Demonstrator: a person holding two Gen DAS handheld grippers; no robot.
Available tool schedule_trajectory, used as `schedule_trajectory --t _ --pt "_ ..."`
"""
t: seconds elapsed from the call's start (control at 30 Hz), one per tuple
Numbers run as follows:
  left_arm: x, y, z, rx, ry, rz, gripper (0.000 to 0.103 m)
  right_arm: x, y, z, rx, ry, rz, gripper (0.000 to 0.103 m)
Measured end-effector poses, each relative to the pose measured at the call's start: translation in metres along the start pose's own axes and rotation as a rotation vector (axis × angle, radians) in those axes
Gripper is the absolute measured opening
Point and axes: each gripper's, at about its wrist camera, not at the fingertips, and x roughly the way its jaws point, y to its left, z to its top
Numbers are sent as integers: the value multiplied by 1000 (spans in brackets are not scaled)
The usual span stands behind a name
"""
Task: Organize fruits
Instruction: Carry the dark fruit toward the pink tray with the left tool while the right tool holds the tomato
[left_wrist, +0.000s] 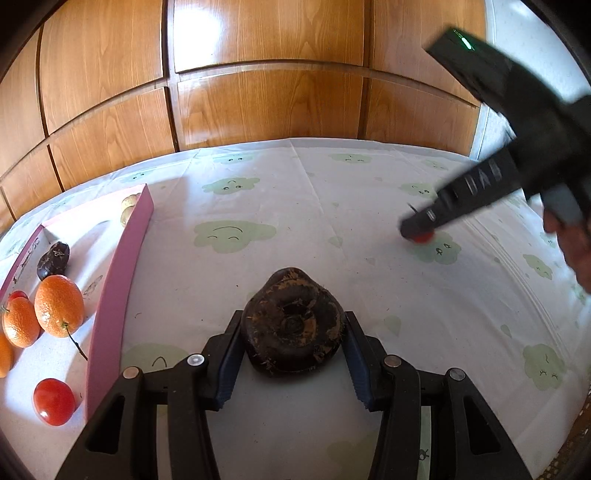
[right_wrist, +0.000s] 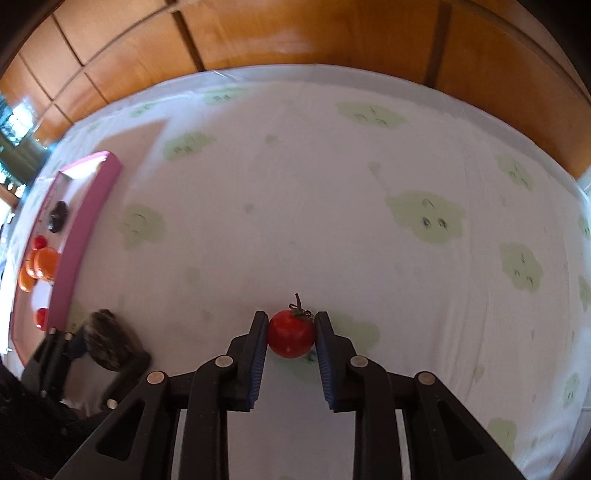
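My left gripper (left_wrist: 291, 325) is shut on a dark brown water chestnut (left_wrist: 291, 321), held just above the tablecloth. My right gripper (right_wrist: 291, 332) is shut on a small red tomato (right_wrist: 291, 334) with a green stem, at the cloth. In the left wrist view the right gripper (left_wrist: 419, 232) shows at the right with the tomato (left_wrist: 423, 238) at its tip. A pink-walled tray (left_wrist: 122, 266) at the left holds oranges (left_wrist: 59, 304), a tomato (left_wrist: 53, 401), a dark water chestnut (left_wrist: 53, 258) and a pale fruit (left_wrist: 128, 208). The left gripper (right_wrist: 99, 343) shows blurred in the right wrist view.
A white tablecloth (left_wrist: 295, 221) with green cloud prints covers the table. Wooden panelled cabinets (left_wrist: 258, 74) stand behind the table's far edge. The tray (right_wrist: 85, 229) also shows at the left in the right wrist view. A hand (left_wrist: 576, 251) holds the right gripper.
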Motion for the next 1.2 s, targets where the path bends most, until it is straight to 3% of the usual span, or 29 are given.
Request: schedule_trajectory --t 0.1,0.33,1.2 --pt "-1 0 0 0 0 0 51 -5 0 3 17 -25 15 25" --pt "-1 1 0 4 0 4 51 1 3 5 -22 3 -44 25" --pt "-2 2 -1 11 0 6 51 19 2 12 -40 49 -37 26"
